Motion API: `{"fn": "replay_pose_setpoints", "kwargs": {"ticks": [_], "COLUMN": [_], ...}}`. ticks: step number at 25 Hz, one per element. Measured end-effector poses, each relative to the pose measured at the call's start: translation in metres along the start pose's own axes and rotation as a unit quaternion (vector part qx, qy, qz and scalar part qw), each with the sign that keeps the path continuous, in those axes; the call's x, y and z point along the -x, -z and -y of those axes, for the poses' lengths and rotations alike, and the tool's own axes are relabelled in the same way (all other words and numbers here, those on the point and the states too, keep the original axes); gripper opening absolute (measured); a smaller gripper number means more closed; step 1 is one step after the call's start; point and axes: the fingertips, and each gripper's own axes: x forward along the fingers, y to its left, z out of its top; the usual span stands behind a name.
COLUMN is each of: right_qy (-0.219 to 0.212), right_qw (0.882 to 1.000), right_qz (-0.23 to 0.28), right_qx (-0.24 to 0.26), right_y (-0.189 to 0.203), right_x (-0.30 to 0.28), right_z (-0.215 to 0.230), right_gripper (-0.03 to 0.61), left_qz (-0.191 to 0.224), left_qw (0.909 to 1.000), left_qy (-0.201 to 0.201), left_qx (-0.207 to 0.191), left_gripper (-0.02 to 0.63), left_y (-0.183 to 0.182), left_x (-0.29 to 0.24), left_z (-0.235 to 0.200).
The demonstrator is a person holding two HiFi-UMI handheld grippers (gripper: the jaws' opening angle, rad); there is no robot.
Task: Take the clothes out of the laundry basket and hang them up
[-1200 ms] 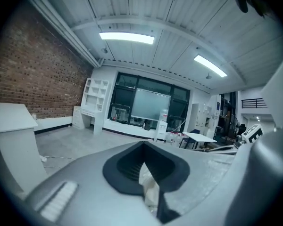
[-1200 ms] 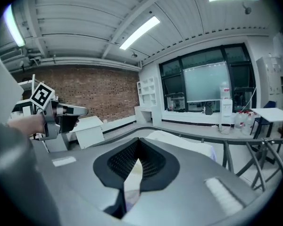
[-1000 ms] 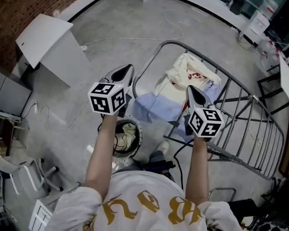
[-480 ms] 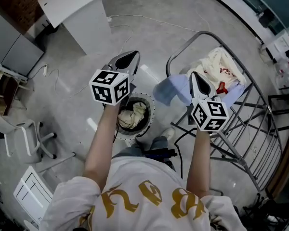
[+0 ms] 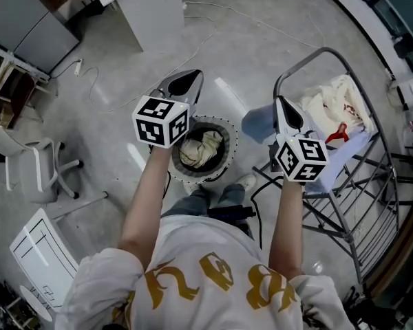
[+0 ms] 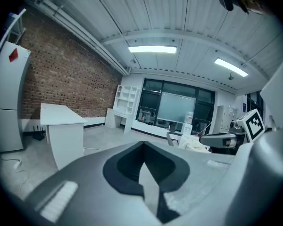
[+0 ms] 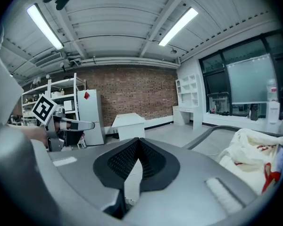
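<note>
The round laundry basket (image 5: 228,130) stands on the floor by the person's feet, with cream clothes (image 5: 201,148) bunched inside. My left gripper (image 5: 184,82) hovers above the basket's left rim, jaws shut and nothing held. My right gripper (image 5: 284,108) is also shut and empty, between the basket and the metal drying rack (image 5: 310,57). On the rack lie a cream garment with red print (image 5: 344,102) and a light blue one (image 5: 258,124). The left gripper view (image 6: 144,173) looks level across the room, and the right gripper view (image 7: 134,168) catches the cream garment (image 7: 254,149) at its right.
A white desk (image 5: 151,5) stands at the top, beyond the basket. An office chair (image 5: 27,163) and a white slatted crate (image 5: 41,253) sit to the left. A cable (image 5: 213,36) runs over the concrete floor. A dark cord (image 5: 258,191) lies by the rack's legs.
The view has swung from the rack toward the basket, which now lies between the two grippers. The rack has slid to the right of the picture. Both grippers stay shut and empty.
</note>
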Motion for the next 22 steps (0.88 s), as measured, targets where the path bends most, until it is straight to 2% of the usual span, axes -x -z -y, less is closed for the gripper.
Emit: {"fn": "replay_pose_setpoints", "kwargs": {"ticks": [5, 13, 15, 19, 22], "right_qy": [-0.020, -0.071, -0.093, -0.140, -0.176], "right_qw": [0.999, 0.988, 0.981, 0.962, 0.944], "right_qz": [-0.027, -0.123, -0.147, -0.209, -0.249], "right_qx": [0.014, 0.066, 0.082, 0.106, 0.122], "right_y": [0.029, 0.108, 0.131, 0.185, 0.231], "right_x": [-0.018, -0.055, -0.066, -0.082, -0.092], "right_z": [-0.028, -0.080, -0.094, -0.118, -0.124], "right_gripper": [0.029, 0.074, 0.088, 0.100, 0.115], "left_qz": [-0.027, -0.085, -0.106, -0.158, -0.200], "left_qw": [0.9996, 0.9961, 0.9937, 0.9842, 0.9756], "left_qy": [-0.005, -0.013, -0.015, -0.026, -0.029], "left_qx": [-0.002, 0.018, 0.033, 0.075, 0.086], "left_gripper": [0.002, 0.009, 0.052, 0.063, 0.069], "left_y": [0.042, 0.142, 0.172, 0.234, 0.287], "left_x": [0.015, 0.039, 0.042, 0.051, 0.050], "left_z": [-0.018, -0.045, -0.053, -0.058, -0.052]}}
